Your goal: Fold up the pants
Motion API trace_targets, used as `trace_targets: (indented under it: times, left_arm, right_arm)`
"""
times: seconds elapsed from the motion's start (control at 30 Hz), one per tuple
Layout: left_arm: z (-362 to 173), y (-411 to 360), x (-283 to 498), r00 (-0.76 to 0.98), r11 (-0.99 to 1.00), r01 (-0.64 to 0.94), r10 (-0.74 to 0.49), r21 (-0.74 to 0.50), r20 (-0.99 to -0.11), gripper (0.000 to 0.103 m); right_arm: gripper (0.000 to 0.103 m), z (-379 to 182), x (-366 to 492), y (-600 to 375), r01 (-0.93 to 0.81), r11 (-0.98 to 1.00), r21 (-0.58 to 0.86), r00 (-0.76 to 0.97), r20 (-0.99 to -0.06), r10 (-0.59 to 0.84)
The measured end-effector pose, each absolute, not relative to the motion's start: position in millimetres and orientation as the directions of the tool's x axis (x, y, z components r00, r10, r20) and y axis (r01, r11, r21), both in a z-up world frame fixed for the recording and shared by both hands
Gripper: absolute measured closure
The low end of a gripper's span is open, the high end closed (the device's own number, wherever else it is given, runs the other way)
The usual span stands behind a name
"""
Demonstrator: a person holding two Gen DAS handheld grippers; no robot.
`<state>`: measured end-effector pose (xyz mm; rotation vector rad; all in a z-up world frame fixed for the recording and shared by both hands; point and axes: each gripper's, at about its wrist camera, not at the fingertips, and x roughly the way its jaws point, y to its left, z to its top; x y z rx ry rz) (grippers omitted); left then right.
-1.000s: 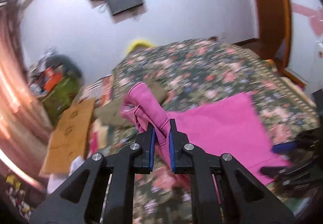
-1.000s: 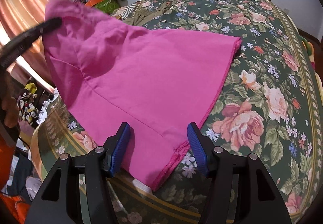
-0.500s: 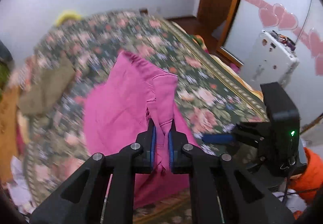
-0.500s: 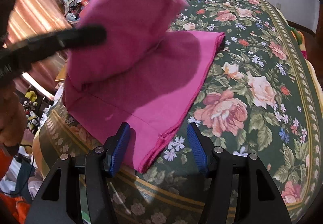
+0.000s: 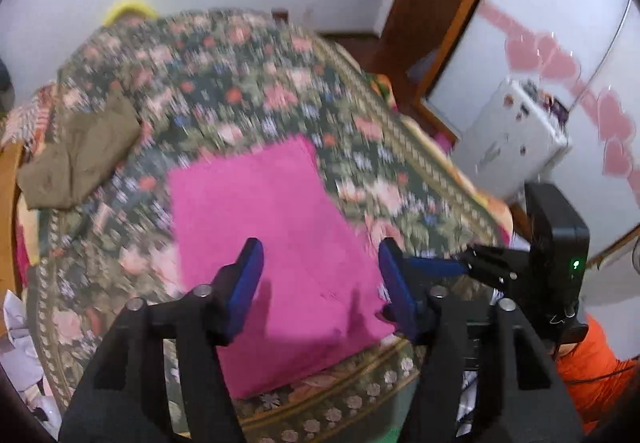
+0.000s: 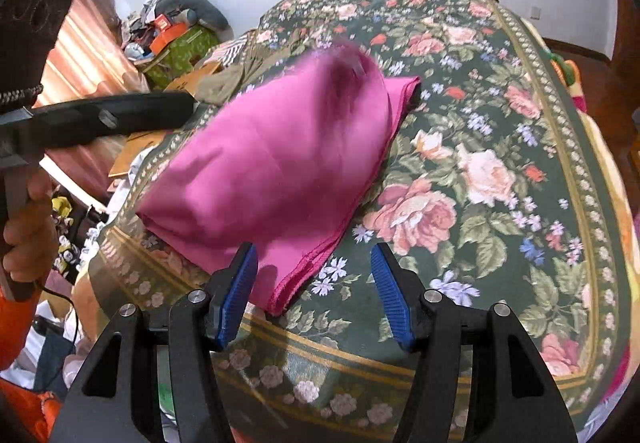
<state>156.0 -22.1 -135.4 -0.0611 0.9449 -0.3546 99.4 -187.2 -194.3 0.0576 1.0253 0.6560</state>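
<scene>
Already the bright pink cotton pants (image 5: 276, 239) lie folded over on the floral green bed cover (image 6: 500, 171), near its front edge; one more fold or some smoothing may remain, I think; the left tongs (image 5: 320, 283) stand wide and empty above them; the right tongs (image 6: 316, 291) are wide too, holding nothing; no containers are visible.

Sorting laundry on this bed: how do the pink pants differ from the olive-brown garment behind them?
The bright pink pants lie folded into a neat flat rectangle near the bed's front edge; the olive-brown garment lies rumpled and irregular near the far left edge. The pink pants sit right below the open left gripper; the olive-brown garment lies well away. Both rest on the floral bedspread.
</scene>
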Motion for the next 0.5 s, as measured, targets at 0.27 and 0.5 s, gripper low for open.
trace_targets:
  times: [0.27,0.5]
  left_arm:
    - [-141,22,189,0.568,0.987,0.123,-0.155,-0.102,-0.809,0.043]
    - [-181,56,249,0.499,0.997,0.038,-0.071,-0.060,-0.864,0.043]
  right_arm:
    - [0.046,-175,105,-186,-0.470,0.817,0.334,0.404,-0.742,0.536]
    - [0.045,-197,119,-167,-0.475,0.812,0.338,0.356,-0.771,0.528]
